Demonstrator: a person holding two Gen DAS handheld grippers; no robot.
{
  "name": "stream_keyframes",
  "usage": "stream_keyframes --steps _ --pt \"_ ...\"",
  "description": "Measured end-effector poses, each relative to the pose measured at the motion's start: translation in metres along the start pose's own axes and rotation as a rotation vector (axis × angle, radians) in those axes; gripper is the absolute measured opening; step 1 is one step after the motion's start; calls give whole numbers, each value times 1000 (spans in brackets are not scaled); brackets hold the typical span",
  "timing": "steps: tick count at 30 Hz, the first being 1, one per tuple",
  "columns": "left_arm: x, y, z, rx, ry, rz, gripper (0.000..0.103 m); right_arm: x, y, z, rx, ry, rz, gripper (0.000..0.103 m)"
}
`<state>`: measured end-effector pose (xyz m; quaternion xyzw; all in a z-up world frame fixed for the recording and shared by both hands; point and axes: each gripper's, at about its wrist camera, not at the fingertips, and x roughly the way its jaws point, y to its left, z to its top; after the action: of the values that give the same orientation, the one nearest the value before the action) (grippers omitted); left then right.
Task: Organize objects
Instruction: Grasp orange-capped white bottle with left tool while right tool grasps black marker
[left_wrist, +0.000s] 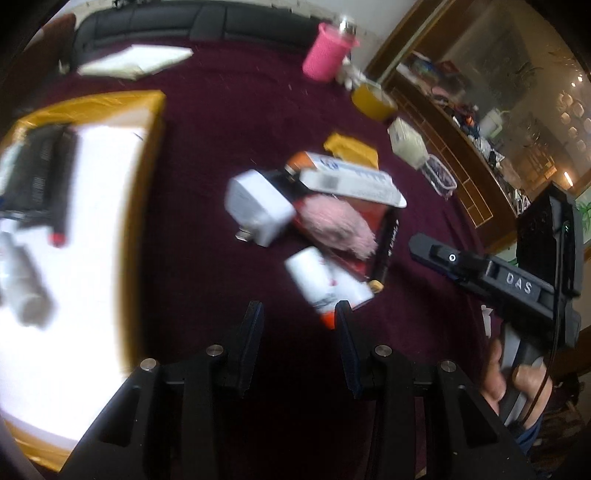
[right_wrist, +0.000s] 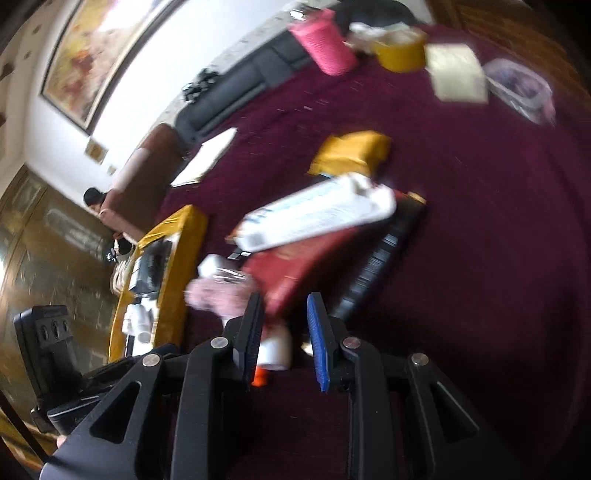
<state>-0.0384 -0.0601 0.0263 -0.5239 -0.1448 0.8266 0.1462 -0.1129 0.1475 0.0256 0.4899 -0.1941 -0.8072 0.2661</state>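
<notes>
Left tongs (left_wrist: 299, 314) agape, empty; white bottle (left_wrist: 325, 284) just ahead, apart.

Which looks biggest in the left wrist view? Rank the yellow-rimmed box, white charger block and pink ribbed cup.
1. Yellow-rimmed box, clearly largest.
2. White charger block and pink ribbed cup: alike; the cup is farther away, so unsure.

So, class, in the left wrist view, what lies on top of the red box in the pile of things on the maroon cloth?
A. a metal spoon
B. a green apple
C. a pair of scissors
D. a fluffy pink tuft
D: the fluffy pink tuft lies across the red box in the pile.
</notes>
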Motion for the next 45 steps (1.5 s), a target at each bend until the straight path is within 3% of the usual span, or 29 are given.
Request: stream_keyframes --steps 6,11,13,15,19,25,30,35,41,45 --pt "29 -4 9 -72 41 24 35 -2 -12 1 20 -19 7 21" --pt "42 -9 20 -65 24 74 34 -4 -21 2 26 -26 2 21" --pt "44 -16 20 9 8 124 32 -2 -24 3 33 -20 -10 21" --pt "44 -19 14 57 -8 155 23 1 -29 4 33 -5 -43 21" --pt "37 -25 -2 151 -30 204 23 8 -38 6 39 14 -89 21" --pt "35 -20 -6 156 -33 199 23 38 -27 11 -2 45 -181 24" --pt "36 -21 -7 168 -40 202 23 48 -9 11 -143 23 -294 27" --pt "36 -21 -9 166 -48 203 23 45 -14 13 -143 41 -282 27" --pt "34 -21 -13 173 -57 203 23 56 3 12 -261 34 -390 28" --pt "30 -17 -15 163 -51 184 23 43 -10 11 -243 53 -364 17"
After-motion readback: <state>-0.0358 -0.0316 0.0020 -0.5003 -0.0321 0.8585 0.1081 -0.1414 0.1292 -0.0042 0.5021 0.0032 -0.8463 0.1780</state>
